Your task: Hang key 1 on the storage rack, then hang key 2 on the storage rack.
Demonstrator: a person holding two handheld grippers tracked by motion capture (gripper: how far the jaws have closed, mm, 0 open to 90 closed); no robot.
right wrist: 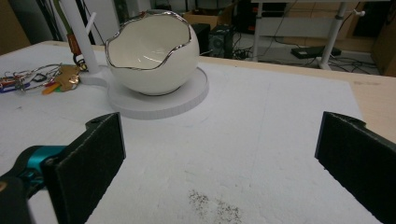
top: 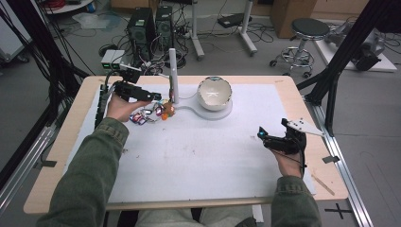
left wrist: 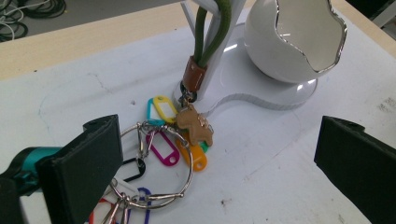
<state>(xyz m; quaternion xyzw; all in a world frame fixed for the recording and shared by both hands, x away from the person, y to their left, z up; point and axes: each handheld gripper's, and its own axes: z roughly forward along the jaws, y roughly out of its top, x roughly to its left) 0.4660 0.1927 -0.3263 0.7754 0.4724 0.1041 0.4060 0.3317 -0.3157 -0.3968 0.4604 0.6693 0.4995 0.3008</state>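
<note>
Key bunch at the foot of the white stand, both hand-held grippers wide apart

The key bunch (left wrist: 161, 154) lay on the white mat (top: 198, 156) at the far left of the surface (top: 56, 142), touching the base of the white stand (left wrist: 243, 88). It was a large metal ring (left wrist: 184, 186) carrying coloured plastic tags: yellow, teal, magenta, orange, black, blue and red among them. A tan animal-shaped charm (left wrist: 196, 126) rested on top of the tags. A green cord (left wrist: 212, 32) with a brown leather collar (left wrist: 193, 74) ran up from the bunch along the stand's upright post (top: 173, 75).

Just beside the bunch, on the round end of the same stand, sat a white eggshell-shaped bowl (right wrist: 149, 51) with a jagged silver rim, tilted so its opening faced the person.

The left hand-held gripper (top: 158, 96) hovered just left of the bunch, its jaws spread wide with nothing between them; in the left gripper view the ring's edge ran close beneath the left jaw, and whether they touched could not be told. The right hand-held gripper (top: 261, 134) sat well apart near the mat's right edge, jaws likewise spread and empty, pointing toward the bowl. Faint dark specks (right wrist: 215, 207) marked the mat before it
</note>
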